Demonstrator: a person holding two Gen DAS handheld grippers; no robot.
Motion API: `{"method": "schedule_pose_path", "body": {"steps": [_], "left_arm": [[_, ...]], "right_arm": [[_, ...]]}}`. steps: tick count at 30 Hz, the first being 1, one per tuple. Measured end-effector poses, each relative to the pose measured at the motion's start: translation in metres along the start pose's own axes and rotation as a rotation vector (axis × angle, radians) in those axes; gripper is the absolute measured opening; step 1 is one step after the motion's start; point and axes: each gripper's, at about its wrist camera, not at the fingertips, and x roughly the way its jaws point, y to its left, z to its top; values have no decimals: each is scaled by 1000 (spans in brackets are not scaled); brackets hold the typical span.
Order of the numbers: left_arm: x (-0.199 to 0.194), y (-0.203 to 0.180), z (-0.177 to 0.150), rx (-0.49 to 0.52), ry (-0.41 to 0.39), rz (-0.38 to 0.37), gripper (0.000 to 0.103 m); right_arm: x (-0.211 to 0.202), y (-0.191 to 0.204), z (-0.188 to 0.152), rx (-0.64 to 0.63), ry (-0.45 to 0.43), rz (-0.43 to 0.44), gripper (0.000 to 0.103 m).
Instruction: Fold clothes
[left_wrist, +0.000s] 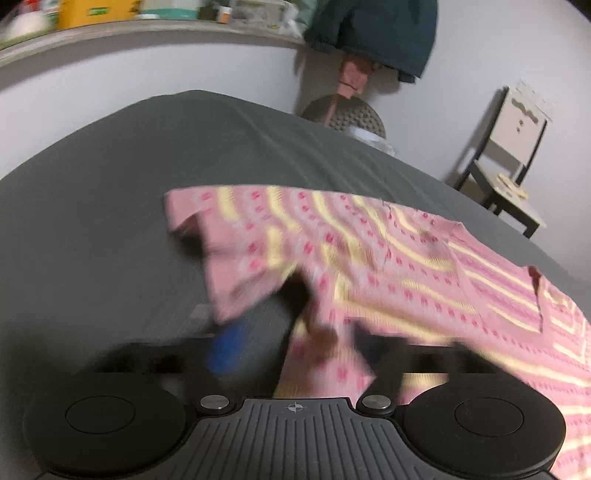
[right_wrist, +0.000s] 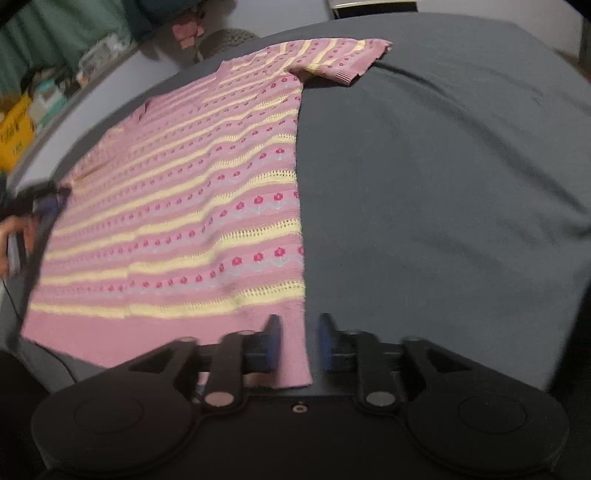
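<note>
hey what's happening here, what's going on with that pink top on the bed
A person holding a gripper in each hand is folding a pink striped knit top laid out on a dark grey bed. The right gripper is open, its fingers straddling the top's hem corner. The left gripper is at the sleeve end, with the sleeve lifted and draped over it; motion blur hides whether it is clamped shut. Most of the top lies flat, so no fold is completed yet.
</note>
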Motion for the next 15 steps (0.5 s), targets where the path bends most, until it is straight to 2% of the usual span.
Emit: {"method": "schedule_pose_path", "body": {"steps": [2,4,6,7,9,10,12,14,15], "left_arm": [[-31,0,-19,-78,-35,-67,89],[-61,-1,-38,-155,-69,-136,89],[-89,-16,-57,-180,-61,-261,90],[-100,-29,-65,-157,-50,-328,90],[-117,-59,-83,-94,-28,-456,90],[-121,-75,-92,-59,-14,-518,90],[-116,-102,-112,-15,54,-653,90],[-105,-119,-126,-6,134,-731,90],[-100,-127,-133,0,174,-766,90]], "right_arm": [[8,-6,-2,63,-1,45,26],[7,-5,-4,86,-36,47,6],[-1,4,-6,67,-94,18,5],[-5,12,-7,40,-128,7,4],[-17,43,-9,-91,-219,7,4],[-17,60,-9,-160,-238,30,4],[-8,94,-12,-281,-231,90,4],[12,124,-17,-379,-189,151,4],[24,133,-21,-420,-165,153,4]]}}
